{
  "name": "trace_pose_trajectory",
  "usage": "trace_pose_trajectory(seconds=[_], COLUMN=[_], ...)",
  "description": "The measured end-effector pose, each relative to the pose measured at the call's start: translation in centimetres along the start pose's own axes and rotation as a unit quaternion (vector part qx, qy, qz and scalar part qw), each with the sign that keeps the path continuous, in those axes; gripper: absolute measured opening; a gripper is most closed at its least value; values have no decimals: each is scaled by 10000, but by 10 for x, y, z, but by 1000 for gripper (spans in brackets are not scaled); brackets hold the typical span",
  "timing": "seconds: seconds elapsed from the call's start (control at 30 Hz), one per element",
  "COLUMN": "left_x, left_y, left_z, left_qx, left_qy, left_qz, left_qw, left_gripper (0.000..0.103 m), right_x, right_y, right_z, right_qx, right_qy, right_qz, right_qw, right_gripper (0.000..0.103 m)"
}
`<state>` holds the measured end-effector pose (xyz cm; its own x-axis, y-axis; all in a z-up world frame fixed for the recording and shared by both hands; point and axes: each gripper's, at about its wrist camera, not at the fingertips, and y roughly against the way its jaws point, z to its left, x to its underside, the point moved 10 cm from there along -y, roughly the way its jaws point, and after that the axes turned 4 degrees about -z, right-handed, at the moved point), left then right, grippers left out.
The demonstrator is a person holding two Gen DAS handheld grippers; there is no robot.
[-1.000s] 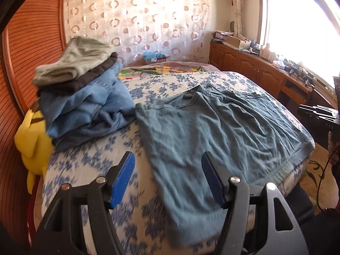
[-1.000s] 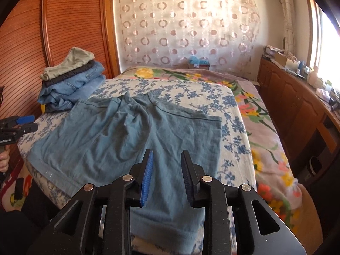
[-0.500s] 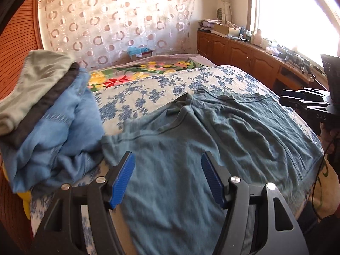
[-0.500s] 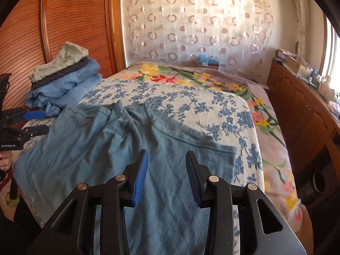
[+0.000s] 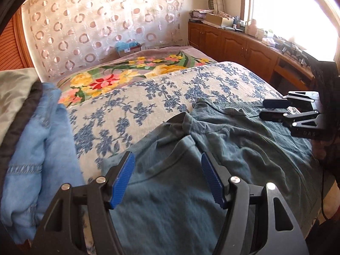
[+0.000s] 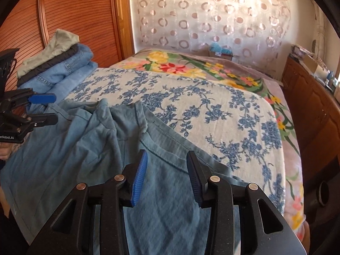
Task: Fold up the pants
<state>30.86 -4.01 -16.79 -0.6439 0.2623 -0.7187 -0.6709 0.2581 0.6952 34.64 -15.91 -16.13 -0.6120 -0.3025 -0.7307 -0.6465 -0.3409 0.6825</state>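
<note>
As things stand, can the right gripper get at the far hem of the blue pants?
Probably yes: the right gripper hangs open above the blue pants, with nothing between its pads and that hem just ahead.

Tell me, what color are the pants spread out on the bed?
The pants are a faded blue-green, a dusty teal. The right wrist view shows them best.

Your left hand-held gripper [image 5: 167, 177] hovers with its blue pads apart over the rumpled teal cotton pants [image 5: 223, 148], nothing between them. The pants lie spread on the blue-flowered white bedspread [image 5: 148, 97]. A stack of folded denim and grey clothes [image 5: 31, 138] sits at left; your right hand-held gripper [image 5: 265, 109] reaches in above the pants' far edge
</note>
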Motion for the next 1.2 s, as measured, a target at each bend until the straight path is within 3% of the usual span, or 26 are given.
trace_pose_trajectory(seconds=[0.13, 0.6, 0.9, 1.2], left_x=[-2, -1, -31, -16], left_y=[-14, -28, -13, -33], left_z=[-5, -24, -4, 7], left_qx=[156, 520, 159, 98], left_qy=[-23, -137, -10, 85], left_qz=[145, 344, -192, 52], left_qw=[9998, 9980, 9997, 9999], left_gripper=[54, 4, 0, 5], right_x=[6, 4, 3, 3], right_y=[-12, -12, -7, -8], right_z=[0, 0, -5, -8], right_qx=[-118, -27, 64, 109], right_qy=[-65, -9, -46, -71], right_qz=[202, 142, 72, 88], right_qw=[9997, 9999, 9999, 9999], right_gripper=[38, 38, 38, 38])
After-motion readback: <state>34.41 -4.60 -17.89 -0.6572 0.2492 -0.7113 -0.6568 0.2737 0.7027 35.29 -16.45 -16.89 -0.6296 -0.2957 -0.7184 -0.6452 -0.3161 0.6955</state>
